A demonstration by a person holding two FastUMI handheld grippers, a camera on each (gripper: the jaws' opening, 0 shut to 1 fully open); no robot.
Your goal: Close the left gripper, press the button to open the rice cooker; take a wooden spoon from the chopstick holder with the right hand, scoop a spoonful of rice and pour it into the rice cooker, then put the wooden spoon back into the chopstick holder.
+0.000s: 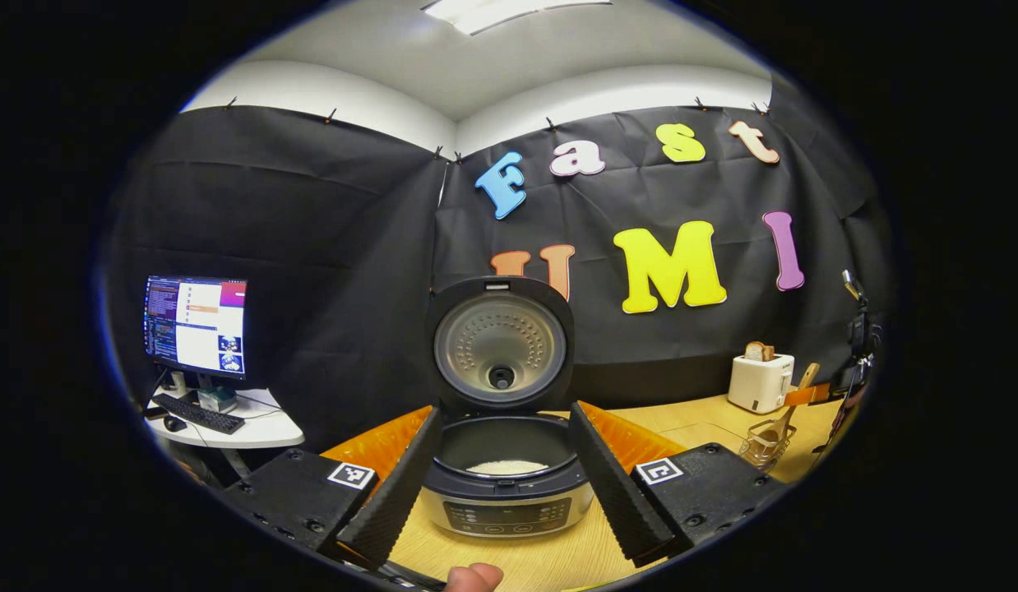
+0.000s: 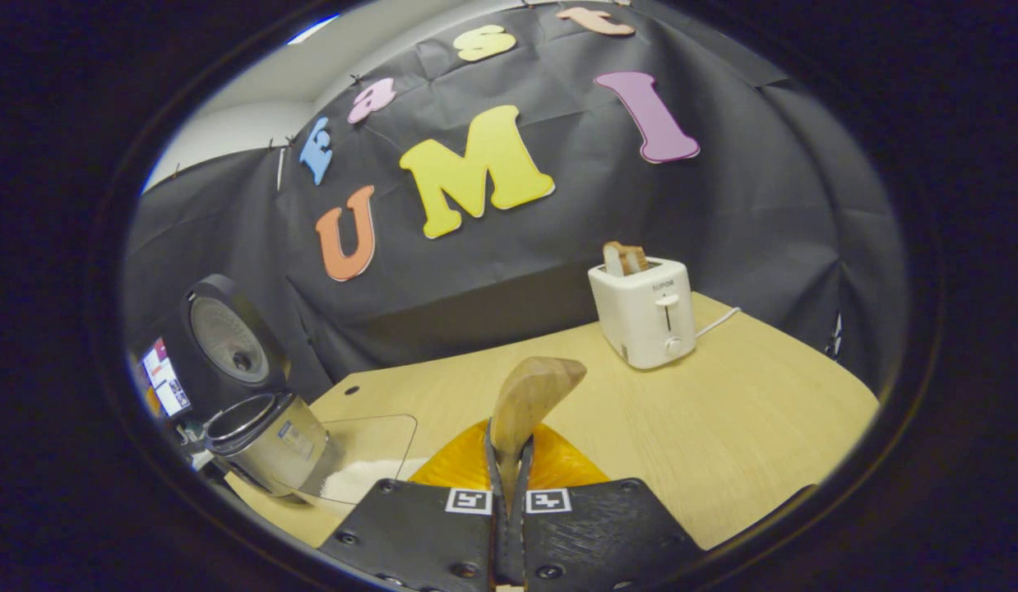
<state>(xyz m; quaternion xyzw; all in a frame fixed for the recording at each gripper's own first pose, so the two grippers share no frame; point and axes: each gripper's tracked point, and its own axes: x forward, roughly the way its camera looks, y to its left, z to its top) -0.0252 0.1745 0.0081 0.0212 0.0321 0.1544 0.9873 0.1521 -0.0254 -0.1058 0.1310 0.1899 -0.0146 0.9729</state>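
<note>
Two fingers of the right gripper (image 2: pixel 509 485) are clenched on the light wooden spoon (image 2: pixel 529 395), its bowl upright above the pale wood bench (image 2: pixel 723 411). Behind it a white toaster (image 2: pixel 643 312) holding bread stands near the bench's far edge. Left gripper (image 1: pixel 505 473) fingers are spread apart, framing the silver rice cooker (image 1: pixel 502 485), its lid raised and white rice inside.

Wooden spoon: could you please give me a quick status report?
Right hand-held gripper shut on spoon. Left hand-held gripper open. Cooker lid up, rice inside. Nothing in the way.
</note>
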